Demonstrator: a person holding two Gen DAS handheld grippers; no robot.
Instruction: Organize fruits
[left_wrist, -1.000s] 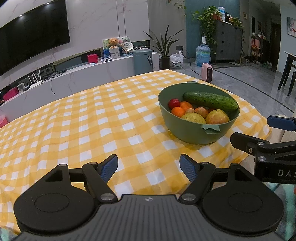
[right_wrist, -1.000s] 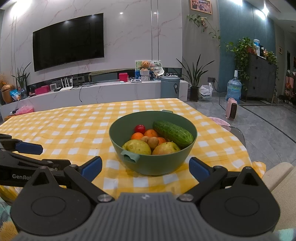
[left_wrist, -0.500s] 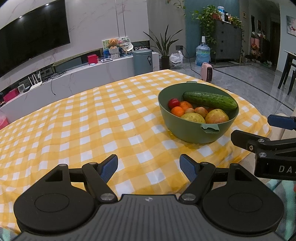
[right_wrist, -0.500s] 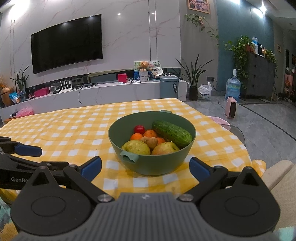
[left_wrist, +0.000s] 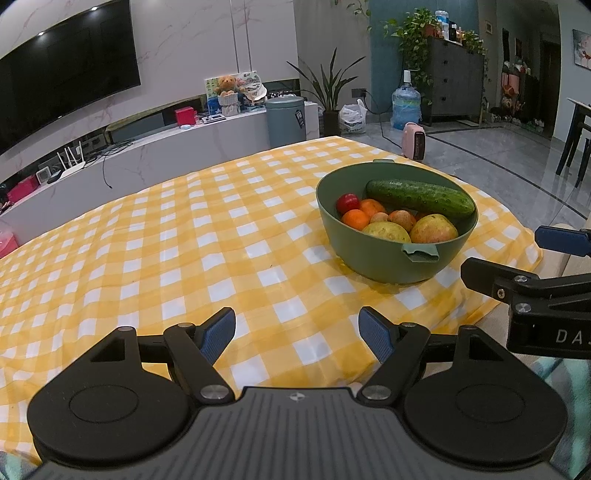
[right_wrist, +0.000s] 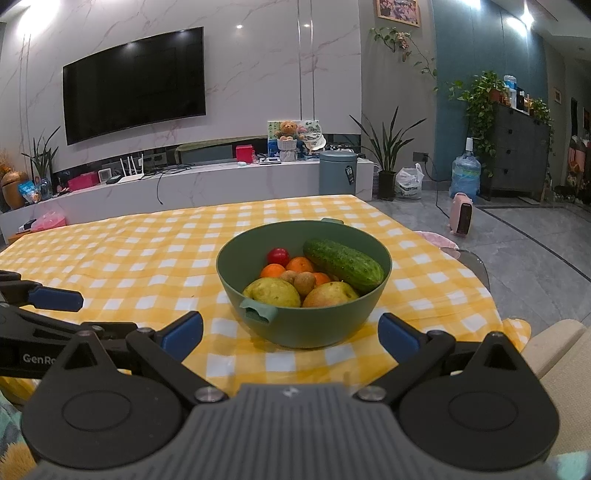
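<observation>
Sitting near right edge of yellow checked tablecloth (right_wrist: 147, 254): green bowl (right_wrist: 306, 325), heaped. I count cucumber (right_wrist: 343, 264) resting on top against far rim, red tomato (right_wrist: 277, 255), oranges (right_wrist: 300, 264), two yellow-green pears (right_wrist: 273, 291) in front; small brown fruits between, kind unclear. Bowl bottom hidden by pile. My left gripper (left_wrist: 297, 330) and right gripper (right_wrist: 290, 330) both spread wide, empty, short of bowl. Right gripper cut off in left view.

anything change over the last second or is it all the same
Almost nothing. The right tool has edged slightly closer to the bowl; nothing was taken hold of or let go. Both tools stay open and empty, the left tool barely shifted, and the fruit is untouched.
</observation>
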